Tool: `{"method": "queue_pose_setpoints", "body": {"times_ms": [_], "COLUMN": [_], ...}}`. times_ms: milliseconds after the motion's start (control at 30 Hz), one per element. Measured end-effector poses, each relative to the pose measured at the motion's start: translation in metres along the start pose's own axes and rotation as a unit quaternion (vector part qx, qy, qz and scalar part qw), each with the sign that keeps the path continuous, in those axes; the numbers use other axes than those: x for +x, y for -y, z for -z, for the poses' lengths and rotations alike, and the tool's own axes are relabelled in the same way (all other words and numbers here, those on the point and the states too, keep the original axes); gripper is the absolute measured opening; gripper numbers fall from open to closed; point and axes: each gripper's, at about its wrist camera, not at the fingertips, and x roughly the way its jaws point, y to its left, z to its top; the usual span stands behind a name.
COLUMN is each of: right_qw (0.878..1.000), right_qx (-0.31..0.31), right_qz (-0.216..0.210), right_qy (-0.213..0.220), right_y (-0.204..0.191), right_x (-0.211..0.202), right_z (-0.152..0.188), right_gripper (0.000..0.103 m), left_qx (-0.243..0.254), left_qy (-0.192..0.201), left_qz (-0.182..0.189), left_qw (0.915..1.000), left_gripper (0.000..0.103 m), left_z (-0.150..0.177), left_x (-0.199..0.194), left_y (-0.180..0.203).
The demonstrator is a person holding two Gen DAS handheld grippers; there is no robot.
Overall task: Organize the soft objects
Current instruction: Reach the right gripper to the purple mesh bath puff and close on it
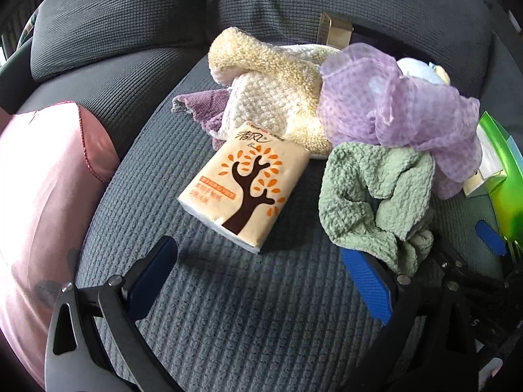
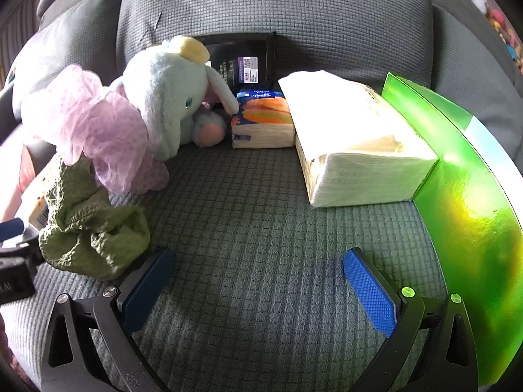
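My left gripper [image 1: 258, 281] is open and empty over the grey sofa seat [image 1: 228, 310], just short of an orange tree-print tissue pack [image 1: 246, 184]. Behind the pack lie a cream towel [image 1: 271, 81], a purple cloth [image 1: 202, 111], a lilac mesh cloth [image 1: 392, 107] and a crumpled green cloth [image 1: 376, 196], which touches the left gripper's right finger. My right gripper [image 2: 258, 287] is open and empty over the seat. In the right wrist view the green cloth [image 2: 88, 225] and lilac mesh [image 2: 98, 124] sit left, with a pale blue plush elephant [image 2: 170, 98] behind.
A pink cushion [image 1: 42, 196] lies at the left. A small blue-orange tissue pack [image 2: 264, 121], a large white tissue pack [image 2: 353, 143] and a shiny green box [image 2: 467, 202] line the right. A black box [image 2: 242, 62] leans on the grey back cushions [image 2: 278, 6].
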Motion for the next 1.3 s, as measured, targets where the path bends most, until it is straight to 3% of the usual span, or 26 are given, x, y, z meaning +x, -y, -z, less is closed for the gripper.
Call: {"method": "queue_pose_setpoints", "body": {"times_ms": [267,433,533,600,733,867,967,1133,1300], "right_qw": [1.0,0.996,0.993,0.991,0.989,0.985,0.984,0.988,0.989], "right_qx": [-0.002,0.044,0.09,0.11,0.113,0.092,0.069,0.034,0.055], "right_qz": [0.004,0.007,-0.029,-0.07,-0.086,-0.106,-0.106,-0.075,-0.097], "right_qy": [-0.004,-0.071,-0.067,-0.043,0.036,0.099,0.123,0.131,0.099], "right_y": [0.0,0.003,0.009,0.014,0.016,0.009,-0.003,-0.035,-0.037], "right_x": [-0.002,-0.003,-0.015,-0.028,-0.069,-0.109,-0.134,-0.15,-0.118], "right_z": [0.001,-0.011,-0.012,-0.016,-0.022,-0.033,-0.055,-0.091,-0.092], "right_gripper": [0.103,0.103,0.103,0.103,0.103,0.103,0.103,0.103,0.1], "left_qx": [-0.027,-0.025,-0.026,-0.032,-0.032,-0.031,-0.04,-0.052,-0.06], "left_qy": [0.04,0.065,0.084,0.101,0.112,0.131,0.14,0.12,0.106], "left_qz": [0.04,0.069,0.083,0.093,0.111,0.113,0.12,0.13,0.133], "left_qw": [0.998,0.9952,0.9926,0.99,0.987,0.9845,0.9821,0.983,0.9835], "left_gripper": [0.098,0.09,0.088,0.084,0.071,0.069,0.068,0.055,0.053], "left_z": [-0.004,-0.005,-0.003,-0.003,0.003,-0.002,-0.01,-0.012,-0.01], "left_x": [-0.03,-0.046,-0.06,-0.069,-0.082,-0.088,-0.088,-0.081,-0.077], "left_y": [-0.018,-0.024,-0.021,-0.024,-0.015,-0.01,-0.012,-0.017,-0.025]}}
